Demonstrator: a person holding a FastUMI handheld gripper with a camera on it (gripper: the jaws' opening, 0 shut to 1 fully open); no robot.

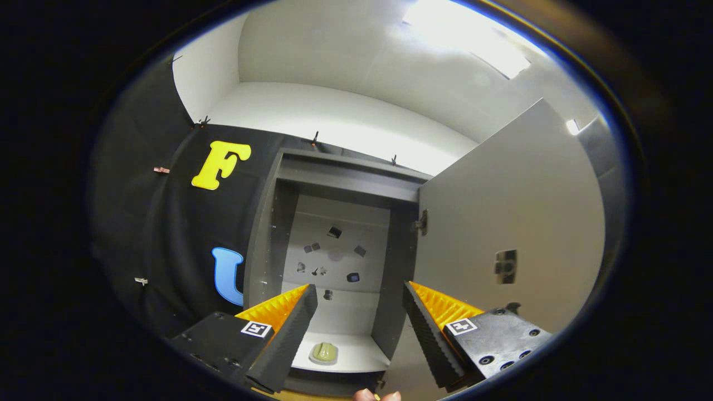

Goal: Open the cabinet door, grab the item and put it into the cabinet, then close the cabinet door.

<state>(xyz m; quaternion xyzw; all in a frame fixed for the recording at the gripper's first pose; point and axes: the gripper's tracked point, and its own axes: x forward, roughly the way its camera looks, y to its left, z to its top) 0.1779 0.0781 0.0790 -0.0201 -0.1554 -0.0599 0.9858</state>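
Observation:
A grey cabinet [342,184] stands ahead of me against the booth wall, its door [512,223] swung wide open to the right of the fingers. Inside, a small pale-green item [324,352] lies on the white shelf [362,356], low between my fingers and beyond them. Several small dark marks dot the cabinet's back panel [334,256]. My gripper [359,295] is open, with nothing between its fingers, and stands in front of the cabinet opening.
A hinge [421,223] sits on the door's inner edge, and a small metal fitting [506,266] on the door's inner face. A person's fingertips [376,396] show just below the fingers. White walls and a bright ceiling light [468,33] lie above the cabinet.

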